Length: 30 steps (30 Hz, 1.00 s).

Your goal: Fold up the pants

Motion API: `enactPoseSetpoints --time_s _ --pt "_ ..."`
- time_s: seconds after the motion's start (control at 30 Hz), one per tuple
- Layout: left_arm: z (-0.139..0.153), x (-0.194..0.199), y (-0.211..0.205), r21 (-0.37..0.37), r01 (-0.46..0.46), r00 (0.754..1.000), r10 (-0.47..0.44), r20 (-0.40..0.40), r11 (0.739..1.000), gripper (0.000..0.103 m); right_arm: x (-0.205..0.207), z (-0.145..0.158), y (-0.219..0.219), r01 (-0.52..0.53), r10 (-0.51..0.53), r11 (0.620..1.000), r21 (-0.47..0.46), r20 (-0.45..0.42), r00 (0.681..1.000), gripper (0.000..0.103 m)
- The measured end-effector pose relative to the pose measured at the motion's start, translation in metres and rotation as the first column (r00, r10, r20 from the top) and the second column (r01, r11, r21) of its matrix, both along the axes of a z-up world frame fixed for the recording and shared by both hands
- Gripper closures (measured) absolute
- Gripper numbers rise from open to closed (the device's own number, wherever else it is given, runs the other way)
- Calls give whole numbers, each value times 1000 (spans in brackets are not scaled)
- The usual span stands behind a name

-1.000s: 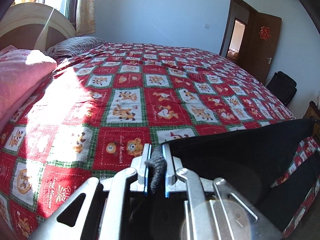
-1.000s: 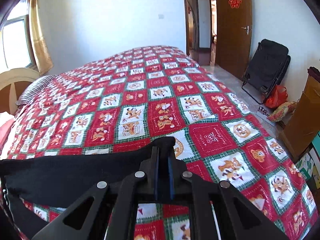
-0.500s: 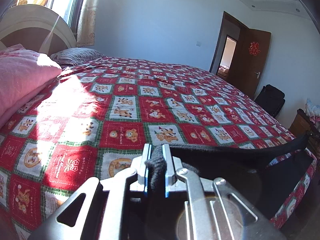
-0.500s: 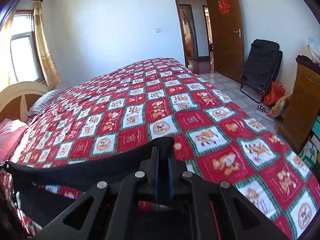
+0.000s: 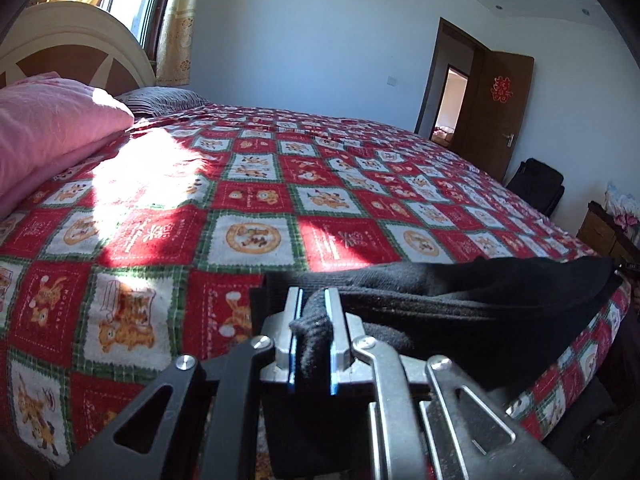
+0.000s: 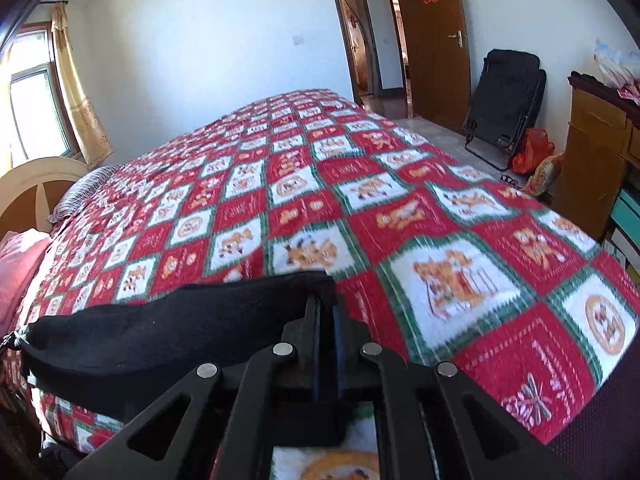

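The black pants [image 5: 460, 300] lie along the near edge of the bed, stretched between both grippers. My left gripper [image 5: 312, 300] is shut on one end of the pants, with black cloth bunched between its metal fingers. My right gripper [image 6: 326, 308] is shut on the other end of the pants [image 6: 168, 328], which run off to the left in the right wrist view. Both grippers sit low, close to the red checked bedspread [image 5: 260, 200]. Part of the pants hangs over the bed's edge.
A pink quilt [image 5: 44, 132] and a striped pillow [image 5: 164, 98] lie by the headboard [image 5: 76, 44]. A folded black chair [image 6: 508, 96] leans on the wall by the open door [image 6: 432, 40]. A wooden cabinet [image 6: 592, 152] stands at the right.
Both grippers have come down and forward towards the bedspread with the pants. The pants have gone from hanging taut in the air to resting on the near edge of the bed.
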<state>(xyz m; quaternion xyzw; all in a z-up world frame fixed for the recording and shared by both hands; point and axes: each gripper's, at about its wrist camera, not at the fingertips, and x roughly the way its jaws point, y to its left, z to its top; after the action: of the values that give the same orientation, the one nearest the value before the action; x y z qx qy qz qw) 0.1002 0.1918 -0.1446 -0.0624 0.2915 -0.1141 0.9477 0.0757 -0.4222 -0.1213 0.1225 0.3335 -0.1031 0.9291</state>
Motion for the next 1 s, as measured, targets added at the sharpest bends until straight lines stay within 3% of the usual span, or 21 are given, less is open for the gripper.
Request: enactPoseSetpoints --time_s 0.13,0.2,0.23,0.27,0.3,0.43,0.53,0.63,0.7,0.73,0.8,0.9,1.0 --pt "-10 -7 -6 70 5 1000 -5 1 998 90 -12 -5 3 -36 36 999 -25 -30 999 98" --pt "-12 -8 -9 97 6 1000 -7 10 995 90 -21 3 3 -16 15 999 -27 -21 1000 91" --pt "-12 -9 -10 105 5 1000 -7 14 994 90 -25 7 4 0 -1 999 -39 -20 1000 68" --pt "-12 -9 -10 113 3 1000 -5 18 994 89 -29 12 7 18 -19 998 -55 -16 1000 37" --pt "-12 -11 -11 122 3 1000 -6 23 993 89 -34 21 13 29 -29 996 -81 -2 1000 30" --pt "-12 -16 -16 167 2 999 -8 36 986 89 -32 46 62 -65 71 988 -139 39 997 29" --pt "-12 -20 -16 173 -2 999 -5 42 985 89 -15 53 131 -237 245 949 -208 16 969 29" --pt "-12 -22 -16 167 -9 999 1 47 986 89 2 38 205 -418 418 861 -291 -68 906 29" --pt "-13 -23 -16 163 -13 999 5 50 987 89 11 18 258 -557 547 773 -304 -124 828 34" --pt "-13 -23 -16 159 -16 999 8 50 987 89 14 8 275 -608 593 734 -301 -150 791 41" --pt "-14 -23 -16 151 -21 999 14 52 988 89 22 -13 312 -689 663 653 -313 -203 720 44" --pt "-14 -24 -16 149 -23 999 15 52 989 89 35 -41 349 -754 715 569 -328 -255 651 44" --pt "-15 -23 -16 144 -26 998 19 52 989 89 46 -61 366 -790 735 534 -300 -296 610 44"
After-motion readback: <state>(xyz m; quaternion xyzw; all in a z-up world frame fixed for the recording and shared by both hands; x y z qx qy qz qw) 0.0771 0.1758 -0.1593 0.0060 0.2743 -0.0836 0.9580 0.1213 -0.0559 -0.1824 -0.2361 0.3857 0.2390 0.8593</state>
